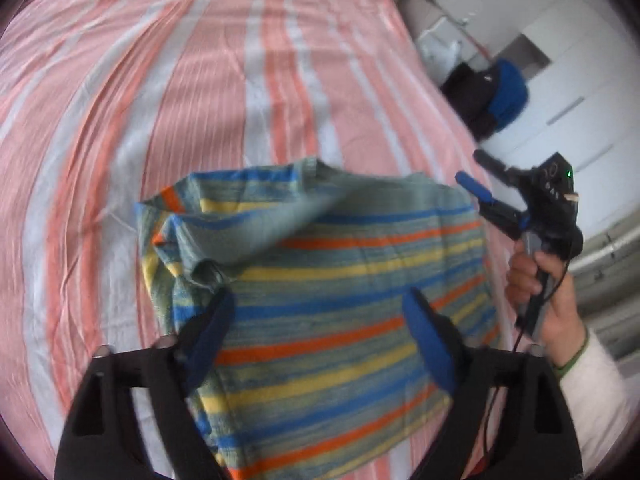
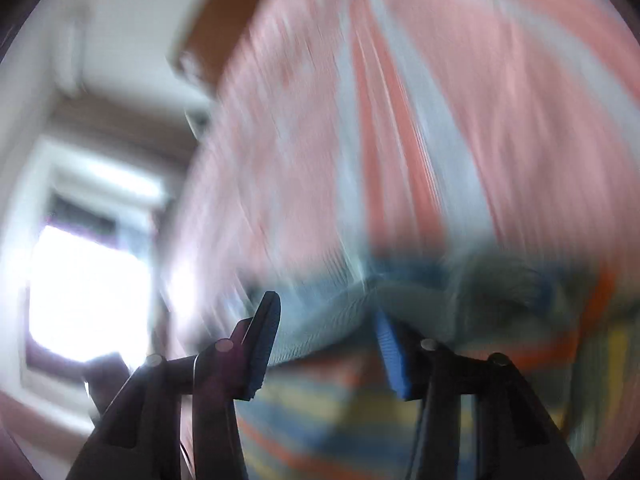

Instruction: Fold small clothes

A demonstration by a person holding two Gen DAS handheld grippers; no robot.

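Observation:
A small striped garment (image 1: 320,280) in blue, orange, yellow and grey-green lies on the bed, with a flap folded over at its far left. My left gripper (image 1: 320,312) is open just above its middle, holding nothing. My right gripper (image 1: 470,170) is open at the garment's far right corner, held in a hand, and empty. In the blurred right wrist view the right gripper (image 2: 326,312) is open over the garment's edge (image 2: 360,308).
The bed has a pink and white striped sheet (image 1: 180,80). Its right edge runs near the garment. Beyond it are white cabinets (image 1: 580,80) and a dark and blue bag (image 1: 496,96). A bright window (image 2: 88,292) is at the left in the right wrist view.

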